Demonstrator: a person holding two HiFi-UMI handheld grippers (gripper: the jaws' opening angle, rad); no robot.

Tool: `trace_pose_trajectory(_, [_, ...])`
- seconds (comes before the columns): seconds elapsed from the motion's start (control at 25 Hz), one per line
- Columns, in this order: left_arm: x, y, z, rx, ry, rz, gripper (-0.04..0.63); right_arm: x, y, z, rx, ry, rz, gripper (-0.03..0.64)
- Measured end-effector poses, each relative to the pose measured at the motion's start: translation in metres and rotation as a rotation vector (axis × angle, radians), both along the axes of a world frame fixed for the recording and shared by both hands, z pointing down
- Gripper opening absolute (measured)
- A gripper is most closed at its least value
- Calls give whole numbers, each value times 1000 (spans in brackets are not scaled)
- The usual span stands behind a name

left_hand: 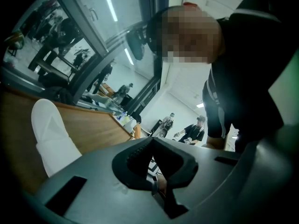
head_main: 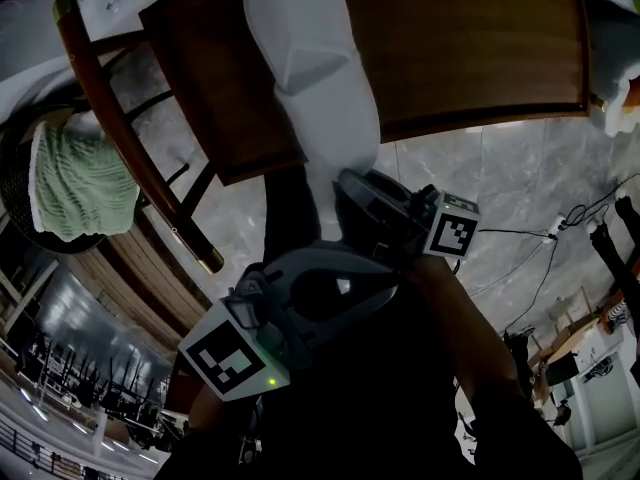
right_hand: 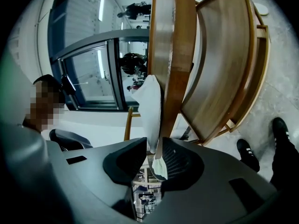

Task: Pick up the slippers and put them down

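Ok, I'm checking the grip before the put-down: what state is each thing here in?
White fabric slipper: lying on the brown wooden surface, heel end past its edge.
Right gripper: shut on the slipper's heel end.
Left gripper: shut, empty, beside the slipper.
Green knitted towel: draped in a dark basket.

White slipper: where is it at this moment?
Head view, centre top: the white slipper lies on the wooden table, its near end between the right gripper's jaws.
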State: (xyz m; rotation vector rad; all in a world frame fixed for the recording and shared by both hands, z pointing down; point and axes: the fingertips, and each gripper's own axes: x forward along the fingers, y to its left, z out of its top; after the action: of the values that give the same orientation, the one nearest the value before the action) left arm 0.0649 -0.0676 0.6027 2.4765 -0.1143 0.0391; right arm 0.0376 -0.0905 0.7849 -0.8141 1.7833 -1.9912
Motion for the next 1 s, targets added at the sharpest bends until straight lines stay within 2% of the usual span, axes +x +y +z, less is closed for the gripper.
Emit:
trace_pose_trajectory(0.08, [1, 2, -1, 10, -2, 1, 11, -1, 5, 2, -11, 9, -15, 132])
trace_pose_trajectory(0.28, [-6, 6, -11, 57, -26, -4, 11, 12, 23, 2, -23, 105, -67, 159])
trace_pose_trajectory(0.4, [-17, 10, -19, 89, -86, -6, 11, 38, 29, -23, 41, 216, -91, 176])
trace_pose_trajectory(0.48, [-25, 0, -26, 70, -111, -51, 11, 52, 18, -56, 165, 299, -121, 176])
trace_pose_trajectory(0.56, [-30, -19, -49, 88, -90, -114, 11, 60, -3, -99, 332, 382, -167, 173])
trace_pose_trajectory(0.6, [-30, -26, -64, 116, -83, -132, 11, 60, -11, -125, 418, 424, -197, 157])
trace_pose_trajectory(0.64, [-31, -29, -80, 147, -84, -140, 11, 60, -18, -153, 508, 467, -232, 93])
trace_pose_trajectory(0.68, [-32, -31, -97, 178, -89, -143, 11, 57, -24, -182, 604, 509, -268, 60])
trace_pose_trajectory(0.84, [-38, -29, -161, 288, -81, -159, 11, 41, -38, -300, 973, 605, -354, 41])
trace_pose_trajectory(1.0, [-38, -36, -216, 402, -66, -204, 11, 27, -46, -395, 1307, 647, -334, 31])
